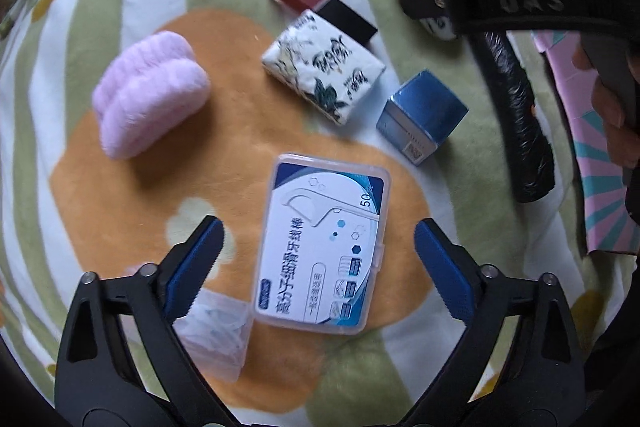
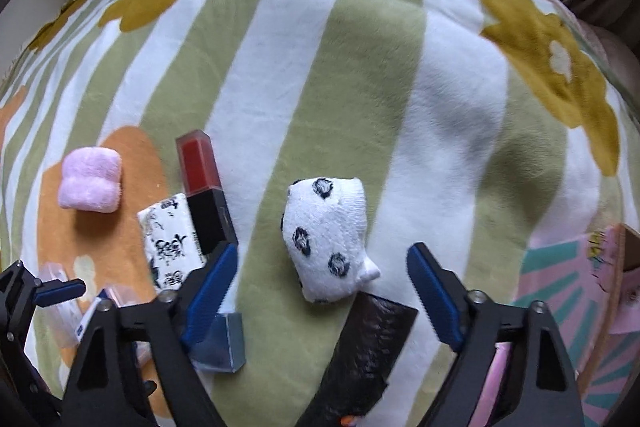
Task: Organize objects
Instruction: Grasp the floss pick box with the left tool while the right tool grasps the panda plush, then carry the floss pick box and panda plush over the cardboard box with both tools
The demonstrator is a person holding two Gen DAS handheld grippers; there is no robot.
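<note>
My left gripper (image 1: 318, 251) is open, its fingers on either side of a clear dental floss pick box (image 1: 324, 247) lying on the blanket. Beyond it lie a pink fluffy roll (image 1: 150, 93), a patterned tissue pack (image 1: 324, 67), a red lip gloss tube (image 1: 316, 1) and a blue cube box (image 1: 422, 115). My right gripper (image 2: 322, 267) is open above a rolled panda sock (image 2: 326, 237), with a black wrapped stick (image 2: 366, 355) just below it. The right gripper's arm (image 1: 520, 5) crosses the top right of the left wrist view.
A green and white striped blanket with orange and mustard flowers (image 2: 360, 67) covers the surface. A pink and teal box (image 1: 596, 179) lies at the right edge, and it also shows in the right wrist view (image 2: 576, 291). A small clear container (image 1: 216, 335) sits by my left finger.
</note>
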